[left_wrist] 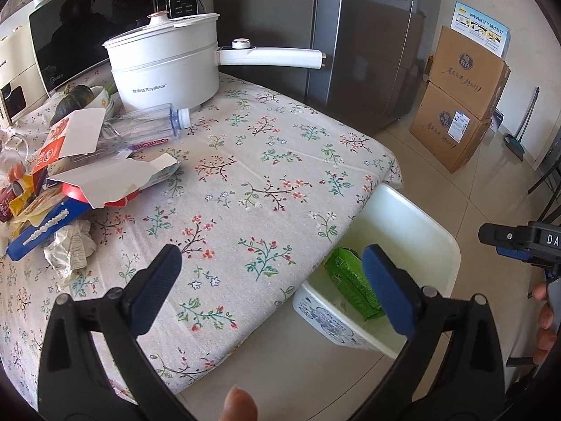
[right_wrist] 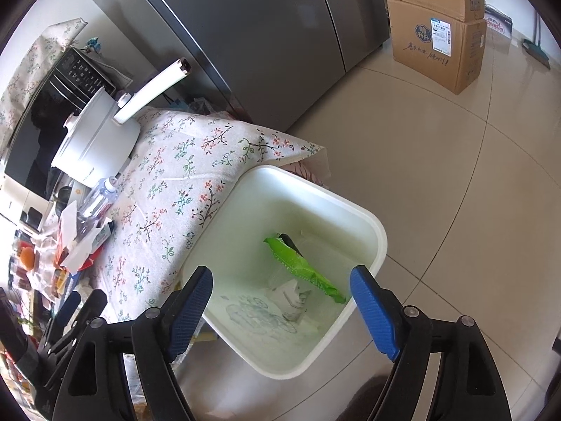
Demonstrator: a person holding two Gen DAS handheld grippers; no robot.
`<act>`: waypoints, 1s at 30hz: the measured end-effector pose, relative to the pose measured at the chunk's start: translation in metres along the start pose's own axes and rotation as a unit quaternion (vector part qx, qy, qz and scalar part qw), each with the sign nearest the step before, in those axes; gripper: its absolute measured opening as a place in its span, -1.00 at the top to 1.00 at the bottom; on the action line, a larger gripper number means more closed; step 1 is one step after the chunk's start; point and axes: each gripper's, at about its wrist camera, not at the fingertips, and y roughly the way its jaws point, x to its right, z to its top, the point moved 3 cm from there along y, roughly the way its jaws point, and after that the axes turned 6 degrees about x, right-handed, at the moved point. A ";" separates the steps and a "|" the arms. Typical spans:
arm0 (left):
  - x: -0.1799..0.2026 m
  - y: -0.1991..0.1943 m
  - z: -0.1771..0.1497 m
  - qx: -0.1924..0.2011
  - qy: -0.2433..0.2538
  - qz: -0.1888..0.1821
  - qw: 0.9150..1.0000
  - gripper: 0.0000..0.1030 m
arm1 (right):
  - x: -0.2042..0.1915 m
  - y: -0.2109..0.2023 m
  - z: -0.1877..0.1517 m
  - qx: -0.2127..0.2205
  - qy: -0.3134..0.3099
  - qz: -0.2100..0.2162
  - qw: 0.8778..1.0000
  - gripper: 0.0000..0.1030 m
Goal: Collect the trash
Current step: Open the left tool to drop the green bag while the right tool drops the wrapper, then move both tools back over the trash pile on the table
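Observation:
A white bin point(left_wrist: 438, 231) point(right_wrist: 364, 217) stands on the floor by the table's corner. Inside lie a green wrapper point(left_wrist: 350, 284) point(right_wrist: 305, 266) and a crumpled white paper point(right_wrist: 294, 298). My left gripper point(left_wrist: 270, 270) is open and empty, over the table edge beside the bin. My right gripper point(right_wrist: 280, 294) is open and empty, above the bin. Trash lies at the table's left: torn cardboard packaging point(left_wrist: 101, 175), a clear plastic bottle point(left_wrist: 147, 126), a crumpled tissue point(left_wrist: 70, 249), a blue box point(left_wrist: 42, 231).
A white electric pot point(left_wrist: 168, 66) with a long handle stands at the table's back, before a microwave point(left_wrist: 63, 35). A grey fridge point(left_wrist: 350, 35) stands behind. Cardboard boxes point(left_wrist: 455, 105) are stacked on the tiled floor. The right gripper point(left_wrist: 519, 242) shows at the left view's right edge.

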 end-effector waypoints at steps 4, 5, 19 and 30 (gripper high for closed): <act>-0.003 -0.002 0.001 0.002 0.001 0.005 1.000 -0.99 | 0.000 0.000 0.000 0.000 -0.001 -0.006 1.000 -0.61; -0.004 -0.003 0.001 0.003 0.001 0.006 1.000 -0.99 | 0.000 -0.001 0.001 0.001 -0.001 -0.006 1.000 -0.61; -0.051 -0.021 0.007 0.023 -0.014 0.043 0.999 -0.99 | -0.039 0.002 0.008 0.017 -0.024 0.003 1.000 -0.63; -0.119 -0.043 0.008 0.037 -0.048 0.086 0.994 -0.99 | -0.109 0.015 0.002 0.029 -0.072 0.024 0.997 -0.63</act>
